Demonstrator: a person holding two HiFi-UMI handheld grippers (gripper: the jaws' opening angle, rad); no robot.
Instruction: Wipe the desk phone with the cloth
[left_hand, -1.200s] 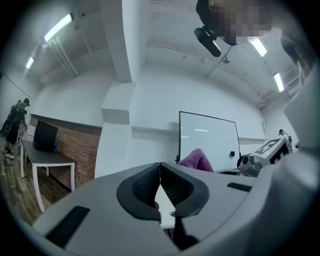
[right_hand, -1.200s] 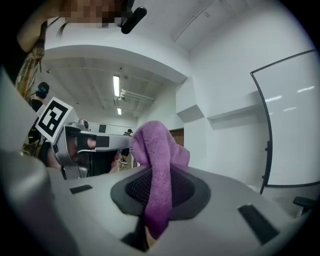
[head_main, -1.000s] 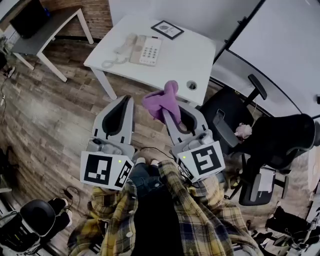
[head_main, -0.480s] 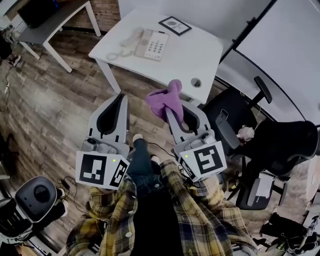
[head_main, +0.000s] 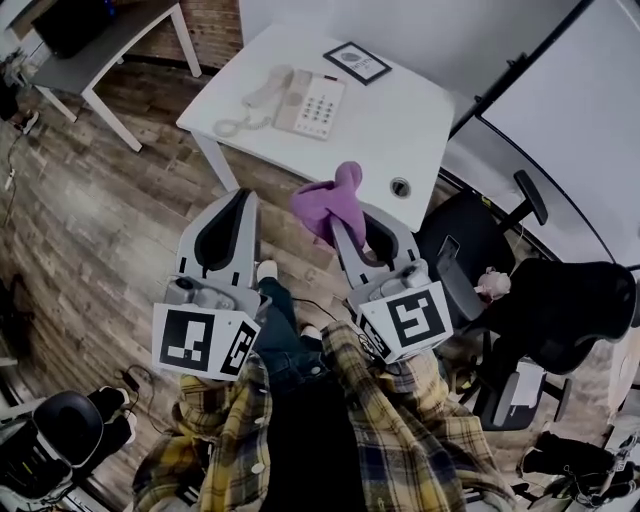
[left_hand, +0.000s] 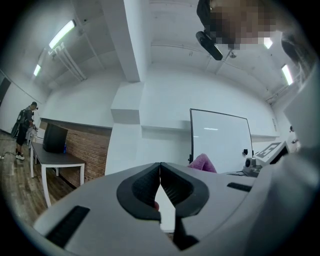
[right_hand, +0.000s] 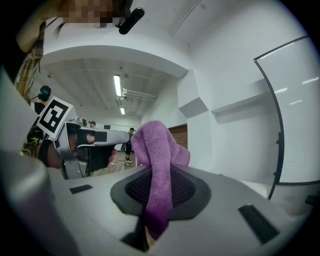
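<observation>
Right gripper (right_hand: 160, 186) seen along its own jaws: the two dark ribbed pads are closed on a purple cloth (right_hand: 156, 145), which is pinched between them and stands upright above the jaw tips, its top lobe bulging toward 3 o'clock. At 9 o'clock from the cloth, near it, lies the left gripper (right_hand: 117, 134), its square-marker cube (right_hand: 53, 115) at 10 o'clock. Small standing people (right_hand: 129, 145) show in the background between the two grippers. Ceiling strip lights (right_hand: 117, 85) at 11 o'clock; a brick wall section (right_hand: 179, 135) just beside the cloth at 3 o'clock; the dark-framed whiteboard (right_hand: 295, 110) farther out at 3 o'clock
</observation>
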